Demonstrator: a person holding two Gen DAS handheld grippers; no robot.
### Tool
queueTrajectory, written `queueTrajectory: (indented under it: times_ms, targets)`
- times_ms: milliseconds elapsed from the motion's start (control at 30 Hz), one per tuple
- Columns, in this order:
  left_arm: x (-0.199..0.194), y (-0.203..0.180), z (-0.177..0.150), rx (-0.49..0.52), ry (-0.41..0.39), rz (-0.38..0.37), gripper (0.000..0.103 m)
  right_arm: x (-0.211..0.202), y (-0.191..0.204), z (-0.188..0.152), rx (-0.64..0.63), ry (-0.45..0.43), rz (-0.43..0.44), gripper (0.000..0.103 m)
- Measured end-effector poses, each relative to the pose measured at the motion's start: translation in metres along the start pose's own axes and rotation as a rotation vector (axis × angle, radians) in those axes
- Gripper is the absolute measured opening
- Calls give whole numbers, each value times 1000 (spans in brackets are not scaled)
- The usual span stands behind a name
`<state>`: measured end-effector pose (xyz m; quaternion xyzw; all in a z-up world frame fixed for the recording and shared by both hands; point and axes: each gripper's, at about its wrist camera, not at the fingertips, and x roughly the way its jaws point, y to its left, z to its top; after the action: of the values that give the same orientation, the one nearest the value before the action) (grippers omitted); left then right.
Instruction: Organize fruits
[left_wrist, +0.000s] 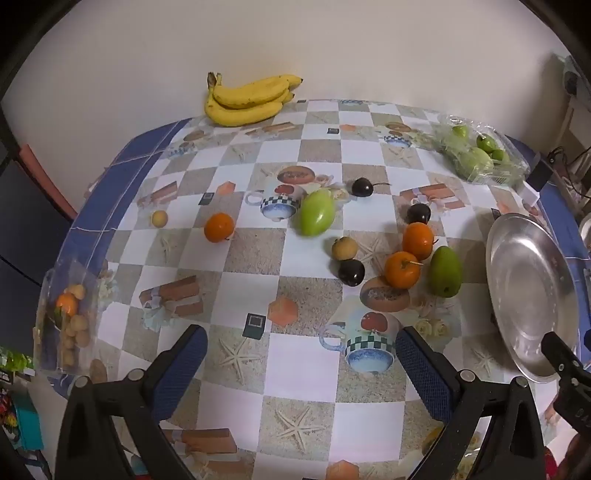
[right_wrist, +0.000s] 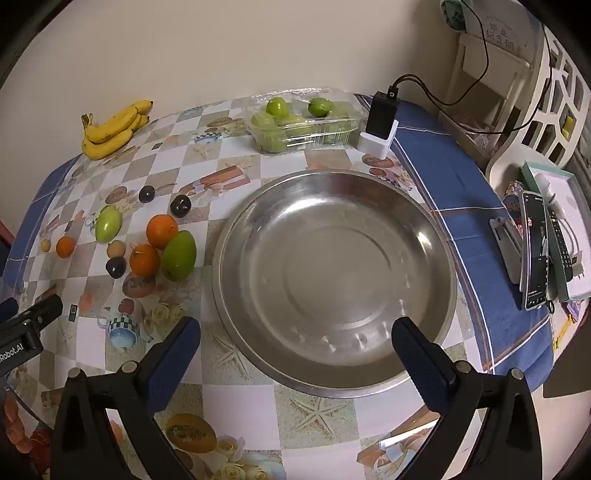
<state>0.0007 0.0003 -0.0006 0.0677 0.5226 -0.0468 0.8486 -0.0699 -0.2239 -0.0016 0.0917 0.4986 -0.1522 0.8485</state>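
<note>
Fruit lies scattered over the checkered desk (left_wrist: 258, 258) in the left wrist view: a banana bunch (left_wrist: 247, 99) at the far edge, oranges (left_wrist: 402, 269), green mangoes (left_wrist: 445, 271) and dark plums (left_wrist: 351, 272) loose in the middle, and a clear bag of small fruit (left_wrist: 68, 321) at the left edge, seen only here. The left tongs (left_wrist: 301, 363) hang spread wide, holding nothing. The right wrist view shows the whole steel dish (right_wrist: 258, 295), bare inside, just right of the loose fruit, plus a tray of green fruit (right_wrist: 303, 120), a charger (right_wrist: 380, 114) and a phone (right_wrist: 535, 251). The right tongs (right_wrist: 295, 349) gape empty over the dish's near rim.
</note>
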Motion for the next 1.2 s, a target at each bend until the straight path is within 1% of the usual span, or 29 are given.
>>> queueTrajectory:
  times_ms: [33,67,233,300,333,600,800,1200]
  targets:
    - [1,0,0,-1,6,-2,103,0,1,0,-5,0,3,103]
    - [-1,-1,-1,10,-31,23,103,1,1,0,-7,2,7,103]
    - [-3,0,-2,-6,-32,0,103,1,0,-1,-8,-1,11,103]
    - [-4,-1,-2,1,-34,2,103,-2,4,-9,8,-16,-4,103]
    - [-6,-1,-1,21,-37,15,103,-3,2,-10,12,-21,-3,103]
    - [-10,-7,0,37,-58,9,103,-5,5,-4,-5,-45,-1,103]
    - [-12,-6,0,33,-69,-8,103,-6,7,-3,-17,-49,3,103]
    - [-14,-10,0,47,-81,-16,103,-5,9,-3,-24,-48,6,103]
